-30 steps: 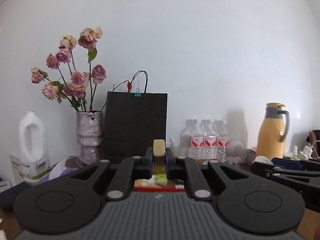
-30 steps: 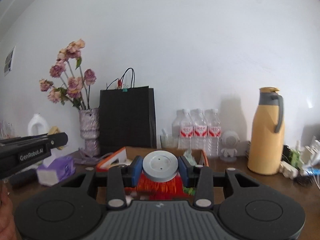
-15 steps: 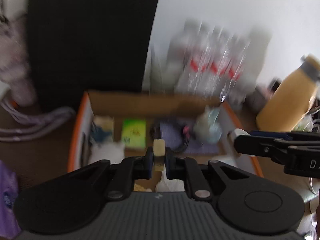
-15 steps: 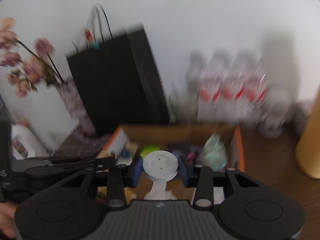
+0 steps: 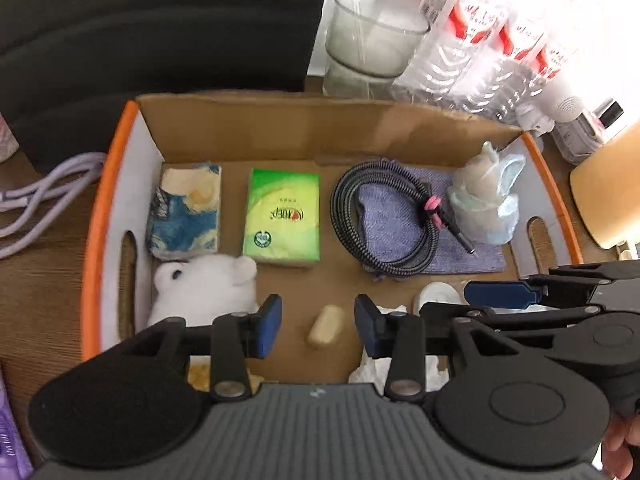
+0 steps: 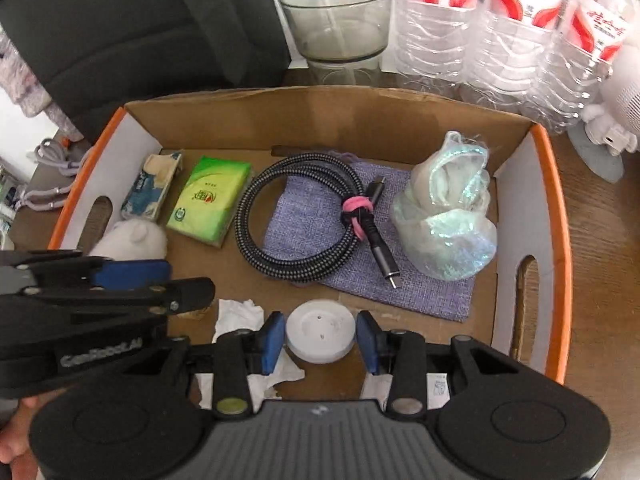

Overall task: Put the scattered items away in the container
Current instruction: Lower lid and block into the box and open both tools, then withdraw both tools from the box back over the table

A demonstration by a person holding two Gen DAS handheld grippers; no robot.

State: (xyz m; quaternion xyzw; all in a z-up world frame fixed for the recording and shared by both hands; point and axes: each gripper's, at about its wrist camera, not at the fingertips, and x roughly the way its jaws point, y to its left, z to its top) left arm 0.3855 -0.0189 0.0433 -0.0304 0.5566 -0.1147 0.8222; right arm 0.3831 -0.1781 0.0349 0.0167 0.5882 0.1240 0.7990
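Note:
The container is an open cardboard box with orange rims [image 5: 256, 132] [image 6: 360, 120]. My left gripper [image 5: 318, 326] is open above the box; a small cream eraser-like block [image 5: 326, 326] lies on the box floor between its fingers, free of them. My right gripper [image 6: 320, 338] has its blue pads to either side of a round white disc [image 6: 321, 334], with slight gaps showing; the disc looks to rest on the box floor. In the box lie a coiled braided cable [image 6: 296, 216], a purple cloth pouch [image 6: 320, 240], a green tissue pack [image 5: 282, 218], a blue patterned pack [image 5: 186, 212], a white plush [image 5: 204, 286] and a plastic-wrapped bundle [image 6: 444, 216].
Behind the box stand a black paper bag [image 5: 160, 32], a glass cup [image 6: 336, 20] and several water bottles [image 6: 500, 40]. A purple cord [image 5: 44, 200] lies left of the box on the wooden table. A yellow jug [image 5: 608, 192] is at the right. Crumpled white tissue [image 6: 240, 316] lies in the box.
Both grippers tilted down from facing the wall and moved over the box. The left gripper opened and let go of the cream block. The right gripper has loosened around the white disc.

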